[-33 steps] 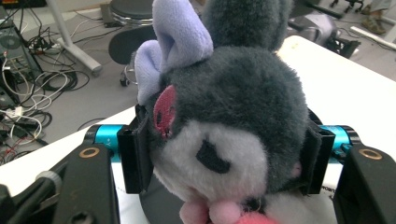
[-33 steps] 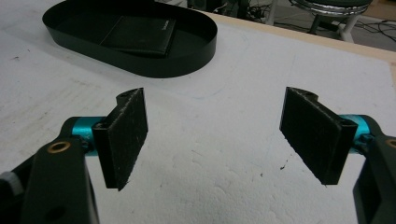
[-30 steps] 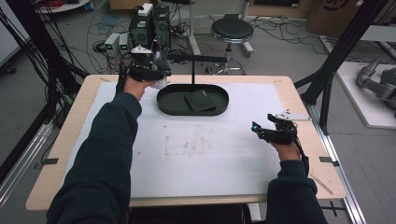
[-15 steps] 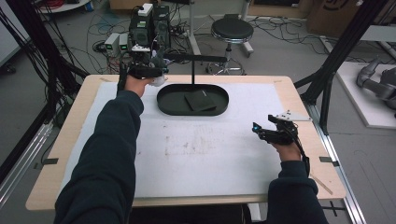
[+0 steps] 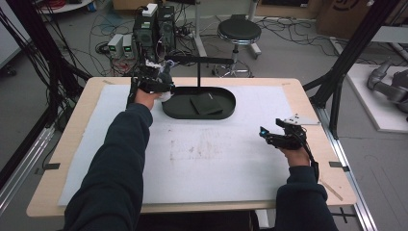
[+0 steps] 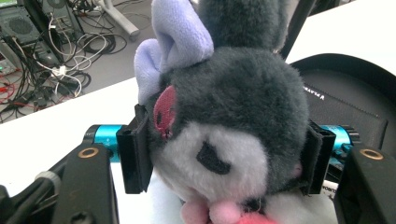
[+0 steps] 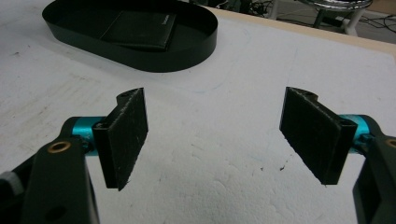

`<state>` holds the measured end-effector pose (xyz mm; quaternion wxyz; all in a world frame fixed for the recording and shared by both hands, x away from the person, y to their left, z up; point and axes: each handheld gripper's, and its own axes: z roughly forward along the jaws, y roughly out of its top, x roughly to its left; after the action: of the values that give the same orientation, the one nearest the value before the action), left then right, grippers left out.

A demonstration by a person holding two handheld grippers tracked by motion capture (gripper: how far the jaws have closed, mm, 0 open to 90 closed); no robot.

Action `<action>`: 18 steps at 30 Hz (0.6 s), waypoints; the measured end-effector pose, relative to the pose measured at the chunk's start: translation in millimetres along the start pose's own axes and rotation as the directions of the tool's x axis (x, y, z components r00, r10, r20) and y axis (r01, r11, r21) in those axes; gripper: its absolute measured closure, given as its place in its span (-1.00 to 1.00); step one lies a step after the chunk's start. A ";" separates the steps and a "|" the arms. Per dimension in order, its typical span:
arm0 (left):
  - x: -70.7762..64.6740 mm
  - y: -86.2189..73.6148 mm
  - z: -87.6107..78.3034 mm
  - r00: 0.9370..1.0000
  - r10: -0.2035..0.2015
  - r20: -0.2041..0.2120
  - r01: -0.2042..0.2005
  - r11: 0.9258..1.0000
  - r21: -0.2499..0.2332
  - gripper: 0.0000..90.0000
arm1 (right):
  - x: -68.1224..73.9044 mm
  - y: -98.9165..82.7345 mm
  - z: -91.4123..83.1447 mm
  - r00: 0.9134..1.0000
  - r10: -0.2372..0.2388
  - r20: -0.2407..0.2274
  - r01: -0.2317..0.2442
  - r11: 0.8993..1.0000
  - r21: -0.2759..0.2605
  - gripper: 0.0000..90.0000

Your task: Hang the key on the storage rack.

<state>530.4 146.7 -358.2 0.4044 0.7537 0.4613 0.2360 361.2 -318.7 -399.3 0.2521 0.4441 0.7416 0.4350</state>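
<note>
A grey plush toy (image 6: 243,107) with a white face and a lilac ear sits between the pads of my left gripper (image 6: 224,154), which touch both sides of its head. These jaws have just been opening a little, with the toy still between them. In the high view my left gripper (image 5: 161,86) holds the plush toy (image 5: 166,74) low over the left end of a black oval tray (image 5: 228,113). A flat dark wallet (image 5: 204,103) lies in the tray. My right gripper (image 5: 269,136) hovers over the white mat at the right, open (image 7: 215,135) with nothing between its pads.
A black T-shaped stand (image 5: 198,60) rises just behind the tray. The white mat (image 5: 202,159) covers most of the wooden table. Beyond the far edge, a stool (image 5: 239,31), electronics boxes (image 5: 154,26) and cables are on the floor.
My left hand has sunk with the plush toy toward the tray's left end. The right hand has stayed where it was.
</note>
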 end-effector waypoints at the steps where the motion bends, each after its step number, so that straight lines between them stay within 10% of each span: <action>1: -1.0 -0.2 1.2 1.000 0.006 -0.004 -0.006 1.000 0.001 -0.24 | -0.1 0.0 0.3 1.000 -0.009 0.000 0.009 1.000 0.000 -0.47; 18: 4.2 -24.0 -19.5 0.999 -0.028 0.039 0.030 0.998 -0.054 -0.44 | 3.7 0.4 -1.2 1.000 -0.012 -0.003 0.012 1.000 -0.002 -0.46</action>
<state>506.1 164.0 -367.2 0.4371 0.7399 0.4577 0.2281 358.7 -315.8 -398.3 0.2540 0.4386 0.7442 0.4350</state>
